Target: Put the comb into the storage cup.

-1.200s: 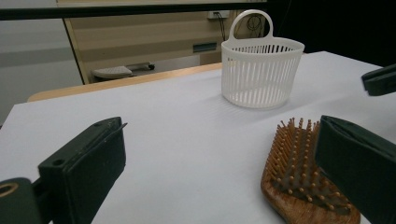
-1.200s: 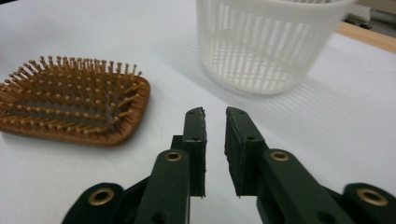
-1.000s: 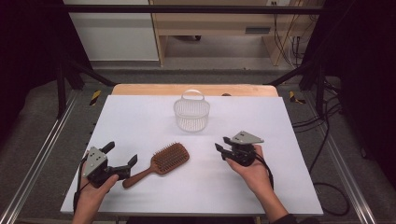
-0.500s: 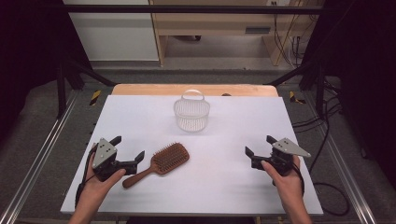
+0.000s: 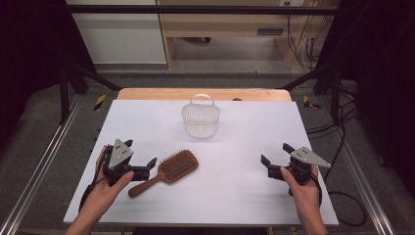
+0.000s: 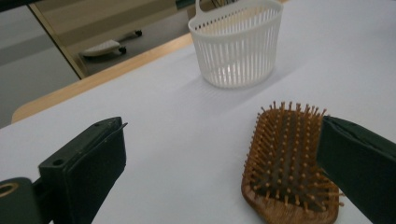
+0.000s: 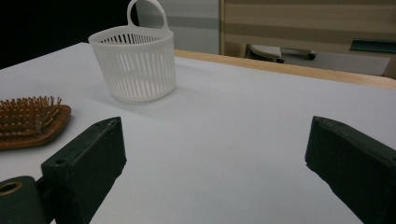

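The hairbrush [image 5: 169, 170] lies on the table [image 5: 235, 147], before and left of the basket [image 5: 200, 117].

Hairbrush [image 5: 169, 170]: brown wood with orange-brown bristles set in a darker pad. Basket [image 5: 201, 119]: white plastic, walls patterned with narrow upright slits (loop handle also white). Table [image 5: 235, 191]: plain white top, with a light wood strip along the far edge. Left tongs [image 5: 145, 165] and right tongs [image 5: 274, 156]: black jaws, each carrying a grey three-cornered plate.
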`<state>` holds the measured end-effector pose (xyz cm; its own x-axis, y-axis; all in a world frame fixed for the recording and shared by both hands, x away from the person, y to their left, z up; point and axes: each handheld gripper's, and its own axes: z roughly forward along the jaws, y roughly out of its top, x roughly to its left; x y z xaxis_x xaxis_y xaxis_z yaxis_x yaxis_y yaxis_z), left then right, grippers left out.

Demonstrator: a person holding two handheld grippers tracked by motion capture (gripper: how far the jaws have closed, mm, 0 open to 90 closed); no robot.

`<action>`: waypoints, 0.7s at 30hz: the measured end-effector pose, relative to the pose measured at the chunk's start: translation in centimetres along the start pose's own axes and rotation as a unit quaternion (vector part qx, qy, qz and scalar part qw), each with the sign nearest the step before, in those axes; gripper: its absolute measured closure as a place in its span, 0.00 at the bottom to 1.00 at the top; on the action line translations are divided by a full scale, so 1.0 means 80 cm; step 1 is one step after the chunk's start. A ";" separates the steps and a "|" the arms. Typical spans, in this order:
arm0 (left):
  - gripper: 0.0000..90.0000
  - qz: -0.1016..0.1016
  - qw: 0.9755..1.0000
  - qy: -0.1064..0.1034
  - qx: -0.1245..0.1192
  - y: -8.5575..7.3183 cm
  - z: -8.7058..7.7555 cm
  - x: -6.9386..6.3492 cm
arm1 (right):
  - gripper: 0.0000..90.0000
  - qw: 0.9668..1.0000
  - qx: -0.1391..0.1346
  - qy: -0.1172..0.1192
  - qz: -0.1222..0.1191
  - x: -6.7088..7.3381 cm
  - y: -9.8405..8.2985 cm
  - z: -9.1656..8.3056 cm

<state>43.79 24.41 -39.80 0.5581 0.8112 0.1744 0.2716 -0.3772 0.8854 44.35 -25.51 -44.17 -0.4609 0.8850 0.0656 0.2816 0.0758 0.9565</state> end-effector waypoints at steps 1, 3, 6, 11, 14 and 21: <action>0.02 0.004 1.000 0.000 0.010 0.000 0.002 0.000 | 0.06 1.000 0.000 0.000 0.000 0.000 0.000 0.000; 0.03 0.017 0.999 -0.003 0.030 -0.001 0.007 -0.001 | 0.06 1.000 0.001 -0.004 0.002 0.000 -0.001 0.000; 0.03 0.019 0.998 -0.011 0.051 -0.003 0.009 -0.003 | 0.06 1.000 0.006 -0.005 0.001 0.000 -0.003 0.001; 0.03 0.030 0.994 -0.040 0.093 -0.009 0.020 -0.008 | 0.06 1.000 0.014 -0.006 -0.007 0.002 -0.004 0.004; 0.05 0.037 0.992 -0.048 0.107 -0.011 0.023 -0.009 | 0.06 1.000 0.017 -0.006 -0.007 0.003 -0.005 0.005; 0.08 0.041 0.987 -0.063 0.145 -0.019 0.031 -0.013 | 0.07 1.000 0.025 -0.005 -0.012 0.004 -0.006 0.007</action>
<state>44.71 23.02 -42.42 0.6754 0.7179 0.1688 0.4241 -0.5653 0.7076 44.55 -25.01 -44.79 -0.4600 0.8870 0.0404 0.3123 0.1191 0.9425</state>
